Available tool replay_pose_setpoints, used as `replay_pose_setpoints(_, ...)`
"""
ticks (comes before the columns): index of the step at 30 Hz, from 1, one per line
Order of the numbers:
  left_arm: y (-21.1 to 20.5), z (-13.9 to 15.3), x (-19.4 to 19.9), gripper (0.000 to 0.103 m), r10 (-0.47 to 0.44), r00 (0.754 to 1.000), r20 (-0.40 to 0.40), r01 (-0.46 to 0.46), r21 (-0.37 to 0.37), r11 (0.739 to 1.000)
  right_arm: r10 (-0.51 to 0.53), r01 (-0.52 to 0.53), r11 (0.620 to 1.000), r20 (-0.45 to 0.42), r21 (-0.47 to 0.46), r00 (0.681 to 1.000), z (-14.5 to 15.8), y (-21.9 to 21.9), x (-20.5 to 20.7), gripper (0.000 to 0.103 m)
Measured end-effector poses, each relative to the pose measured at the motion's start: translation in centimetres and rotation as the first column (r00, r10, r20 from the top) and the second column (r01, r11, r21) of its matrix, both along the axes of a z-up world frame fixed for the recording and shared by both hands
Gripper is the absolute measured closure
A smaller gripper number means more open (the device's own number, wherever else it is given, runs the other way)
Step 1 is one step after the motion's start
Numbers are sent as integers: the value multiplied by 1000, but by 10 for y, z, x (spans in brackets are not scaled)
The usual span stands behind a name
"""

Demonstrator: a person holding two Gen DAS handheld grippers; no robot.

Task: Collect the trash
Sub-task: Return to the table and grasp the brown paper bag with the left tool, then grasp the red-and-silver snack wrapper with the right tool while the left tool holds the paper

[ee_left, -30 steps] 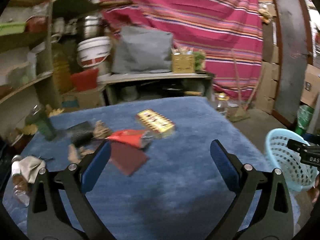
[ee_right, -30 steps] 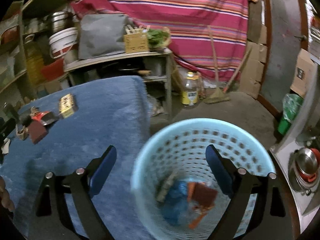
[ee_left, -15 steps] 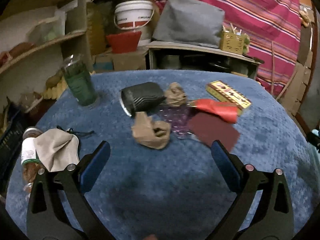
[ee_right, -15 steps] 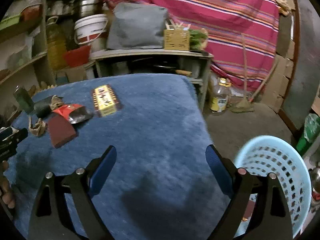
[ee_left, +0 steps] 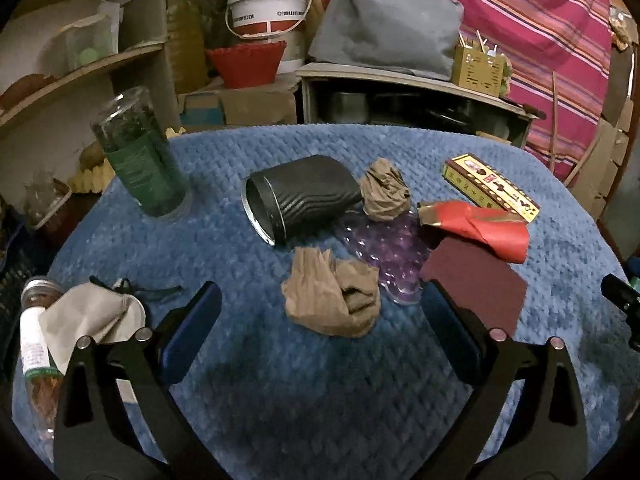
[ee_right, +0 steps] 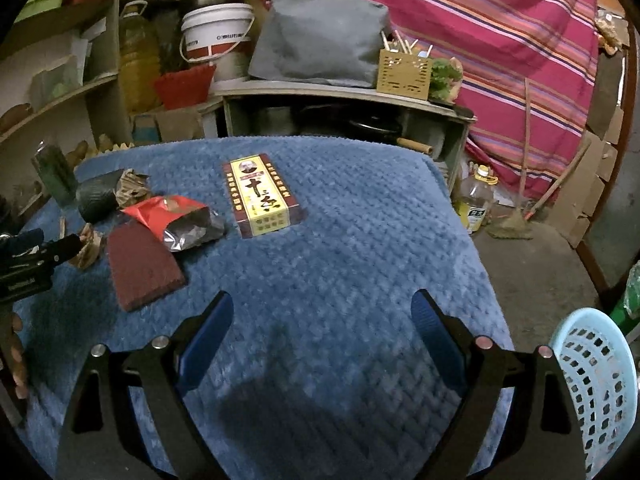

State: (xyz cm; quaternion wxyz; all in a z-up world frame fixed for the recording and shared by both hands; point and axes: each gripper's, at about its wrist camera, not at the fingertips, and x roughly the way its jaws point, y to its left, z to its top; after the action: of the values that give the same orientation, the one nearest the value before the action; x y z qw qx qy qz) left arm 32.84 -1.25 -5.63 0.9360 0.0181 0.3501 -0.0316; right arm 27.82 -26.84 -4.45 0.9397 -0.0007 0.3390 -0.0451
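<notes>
Both pairs of tongs are released and carry nothing. A second ago the right tongs point(ee_right: 322, 330) hung over the pale blue basket point(ee_right: 596, 376), with scraps already lying in its bottom; now they have swung back over the blue-covered bench point(ee_right: 360, 240), and the basket sits low beside their right finger, off the bench edge. The left tongs point(ee_left: 320, 314) have meanwhile come in closer to the litter: a crumpled brown wad point(ee_left: 332, 296) now lies just ahead, between the two fingers, not yet touched. Beyond it are a purple plastic tray point(ee_left: 394, 254), a dark tin on its side point(ee_left: 298, 202), a second brown wad point(ee_left: 384, 190), and toward the right finger a maroon sheet point(ee_left: 476, 284), a red packet point(ee_left: 480, 226) and a yellow box point(ee_left: 490, 188). This reads as one load delivered and a fresh pick lining up, the near wad the likely target for the left, the yellow box ahead of the right tongs. Much trash remains.
</notes>
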Motion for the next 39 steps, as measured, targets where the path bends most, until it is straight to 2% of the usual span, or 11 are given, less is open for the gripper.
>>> replay_pose_setpoints(3,-1,-2,5,16,-7,1000,-16,7,3,1000,15,-15,1000,0,-6,1000,1,6,7,14)
replay_pose_setpoints(5,-2,-4,7,31,-18,999,-32,18,3,1000,19,-19,1000,0,-16,1000,2,10,11,14)
replay_pose_setpoints(10,-7,-8,12,48,-53,996,-67,54,12,998,63,-63,998,7,-32,998,8,30,22,14)
replay_pose_setpoints(16,-2,-6,7,51,-55,997,-57,54,-10,998,122,-122,990,-5,-65,992,12,57,40,14)
replay_pose_setpoints(24,23,16,-14,52,13,1000,25,-13,3,1000,170,-171,985,-33,-22,985,6,78,58,16)
replay_pose_setpoints(28,35,24,-21,52,34,998,48,-34,9,999,193,-193,981,-74,18,978,-3,87,74,41)
replay_pose_setpoints(30,38,24,-22,52,42,998,53,-43,15,999,210,-205,977,-89,53,974,-6,91,81,46)
replay_pose_setpoints(34,44,22,-23,52,63,997,46,-63,15,998,242,-234,969,-102,81,965,-9,101,87,78)
replay_pose_setpoints(39,45,25,-28,52,75,996,52,-76,10,997,263,-257,961,-61,98,963,-4,98,75,96)
